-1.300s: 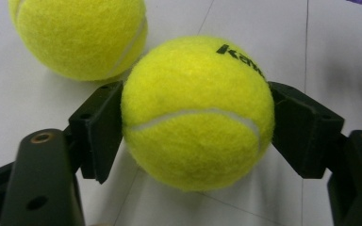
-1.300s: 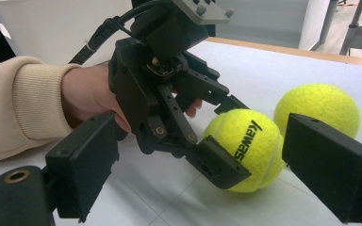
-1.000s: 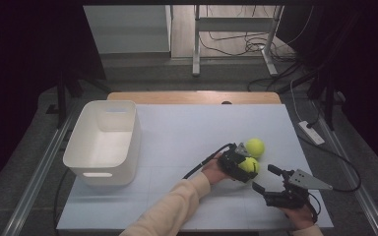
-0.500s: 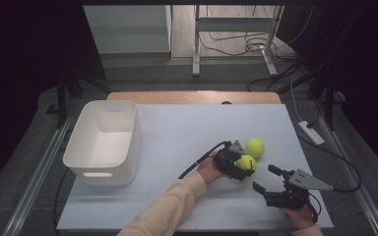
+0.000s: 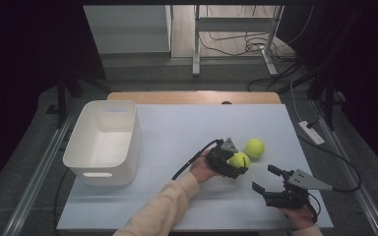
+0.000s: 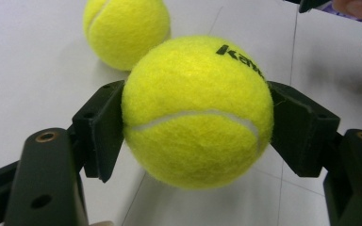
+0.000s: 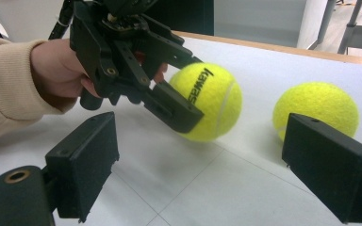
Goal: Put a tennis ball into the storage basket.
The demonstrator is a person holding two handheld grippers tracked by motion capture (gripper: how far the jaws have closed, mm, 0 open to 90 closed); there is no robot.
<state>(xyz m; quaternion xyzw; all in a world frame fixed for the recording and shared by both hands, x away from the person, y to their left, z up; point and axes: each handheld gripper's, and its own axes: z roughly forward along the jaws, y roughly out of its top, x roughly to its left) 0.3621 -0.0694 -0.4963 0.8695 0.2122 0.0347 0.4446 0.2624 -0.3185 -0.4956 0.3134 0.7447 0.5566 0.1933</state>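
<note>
While a white bin (image 5: 103, 142) sits well off to the left on the bench (image 5: 177, 128), a 2nd tennis ball (image 5: 254, 147) lies just beside the left gripper (image 5: 236, 164), on its far right side, apart from it. The held tennis ball (image 6: 195, 110) is between the jaws, both pads pressed on its sides, lifted just off the bench. Right gripper (image 5: 266, 184) hovers nearby w/ jaws wide open, nothing between them.

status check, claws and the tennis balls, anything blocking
Left claw shut on held tennis ball. Right claw open, empty. Second ball on table. White bin open; nothing in the way.
</note>
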